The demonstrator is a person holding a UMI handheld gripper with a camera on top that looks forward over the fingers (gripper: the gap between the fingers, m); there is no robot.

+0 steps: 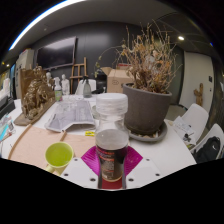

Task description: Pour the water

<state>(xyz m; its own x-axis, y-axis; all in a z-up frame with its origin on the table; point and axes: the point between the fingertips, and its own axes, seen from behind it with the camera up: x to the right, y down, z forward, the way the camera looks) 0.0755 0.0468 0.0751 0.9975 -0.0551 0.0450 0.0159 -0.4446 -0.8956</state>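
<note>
Bottle: clear plastic bottle with a white screw cap and dark liquid in its lower half (111,140) stood nearest the camera, upright, between the pink pads (94,160) of the claw (111,168).
Claw: pads sat at both sides of the bottle's lower body; whether they pressed on it or left a gap, I could not tell.
Surface: pale round surface (165,150) carried everything; its curved edge ran close on the right of the bottle.
Plant: large grey pot of dry brown twigs (148,100) stood just beyond the bottle to the right, crowding any swing that way.
Papers: sheet of printed paper (72,116) lay behind, to the left.
Cup: small lime-green cup (59,154) stood near the bottle's left, the likely target.
Handling: probably light, thin-walled, smooth; squeezing hard could buckle it.
Hold: mid-body, below the shoulder, judged best.
Room: leftward toward the cup looked open.
</note>
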